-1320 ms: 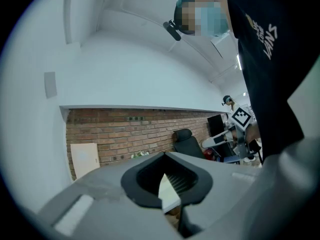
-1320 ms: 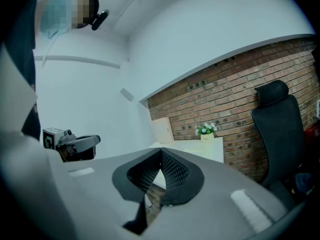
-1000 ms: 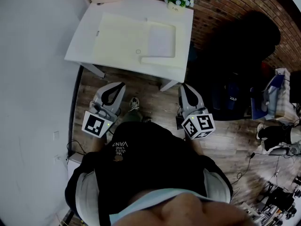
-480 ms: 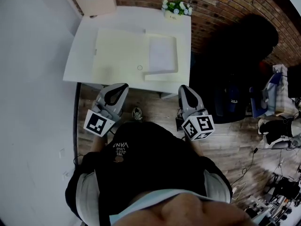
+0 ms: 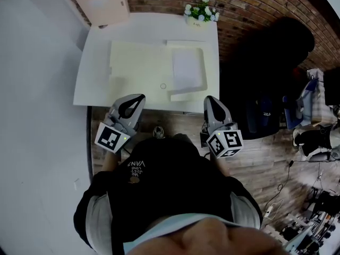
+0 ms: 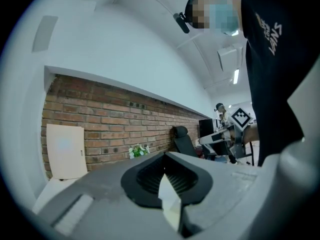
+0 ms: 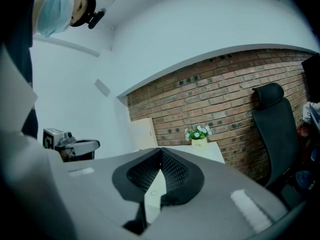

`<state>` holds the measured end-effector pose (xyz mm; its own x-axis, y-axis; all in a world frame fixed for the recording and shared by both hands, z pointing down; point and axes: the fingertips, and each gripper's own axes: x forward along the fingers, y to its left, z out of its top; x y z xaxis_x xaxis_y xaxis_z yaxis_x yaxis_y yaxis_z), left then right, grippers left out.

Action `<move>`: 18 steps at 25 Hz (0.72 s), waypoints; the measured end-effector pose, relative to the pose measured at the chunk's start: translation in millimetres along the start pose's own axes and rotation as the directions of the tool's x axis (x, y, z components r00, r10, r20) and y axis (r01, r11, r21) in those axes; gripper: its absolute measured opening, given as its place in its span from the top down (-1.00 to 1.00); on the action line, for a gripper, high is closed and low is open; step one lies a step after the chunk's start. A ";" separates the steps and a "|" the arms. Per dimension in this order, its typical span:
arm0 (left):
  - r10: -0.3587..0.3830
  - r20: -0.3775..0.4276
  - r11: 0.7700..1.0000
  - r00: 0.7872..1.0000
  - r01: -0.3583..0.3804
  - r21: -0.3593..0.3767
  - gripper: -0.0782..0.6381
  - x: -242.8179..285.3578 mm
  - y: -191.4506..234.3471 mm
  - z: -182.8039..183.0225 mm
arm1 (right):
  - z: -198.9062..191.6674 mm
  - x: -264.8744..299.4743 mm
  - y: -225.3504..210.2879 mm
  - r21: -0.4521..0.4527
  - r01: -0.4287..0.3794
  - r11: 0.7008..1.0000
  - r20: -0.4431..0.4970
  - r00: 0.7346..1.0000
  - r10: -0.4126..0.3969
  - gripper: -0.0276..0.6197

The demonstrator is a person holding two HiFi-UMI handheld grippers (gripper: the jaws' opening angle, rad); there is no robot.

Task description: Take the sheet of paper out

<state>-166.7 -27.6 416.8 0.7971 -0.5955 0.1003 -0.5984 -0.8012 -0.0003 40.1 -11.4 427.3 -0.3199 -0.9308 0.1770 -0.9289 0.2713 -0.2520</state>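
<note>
Overall: a white table point(image 5: 93, 81) against a brick wall is seen from steeply above, with the person's dark shirt filling the lower part of the head view.
Folder: a pale cream folder point(image 5: 135, 62) is laid flat across the middle of the table.
Sheet of paper: a whiter sheet of paper point(image 5: 186, 68) is seen in the right part of the folder, bordered by the folder's cream edges and not touched by either gripper.
Left gripper: the left gripper point(image 5: 139, 96) is held at the table's near edge, its jaws pressed together on nothing.
Right gripper: the right gripper point(image 5: 210, 99) is held at the same edge, just short of the folder's near right corner, its jaws likewise closed tip to tip and empty.
Other things: a small pot of flowers point(image 5: 201, 10) is placed at the far right corner of the table, a beige panel point(image 5: 101, 3) at the far left, and a black chair point(image 5: 276, 52) to the table's right.
</note>
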 end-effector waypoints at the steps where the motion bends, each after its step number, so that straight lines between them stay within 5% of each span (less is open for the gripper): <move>1: -0.004 -0.005 1.000 1.000 0.004 -0.006 0.78 1.3 3.7 -1.4 | -0.3 2.0 0.2 0.002 0.006 1.000 0.000 1.000 -0.006 0.91; 11: -0.047 -0.039 0.993 0.998 0.043 -0.108 0.78 26.5 8.0 -18.0 | -2.9 7.8 -14.5 0.003 0.042 0.999 -0.010 0.999 -0.041 0.91; 18: -0.024 -0.071 0.993 0.997 0.015 -0.113 0.78 47.4 10.2 -18.2 | 8.2 17.8 -30.9 -0.002 0.009 1.000 -0.015 1.000 -0.009 0.91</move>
<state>-136.5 -62.9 439.7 0.8033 -0.5707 0.1706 -0.5913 -0.7984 0.1136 64.6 -38.4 430.5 -0.3140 -0.9295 0.1938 -0.9322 0.2630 -0.2486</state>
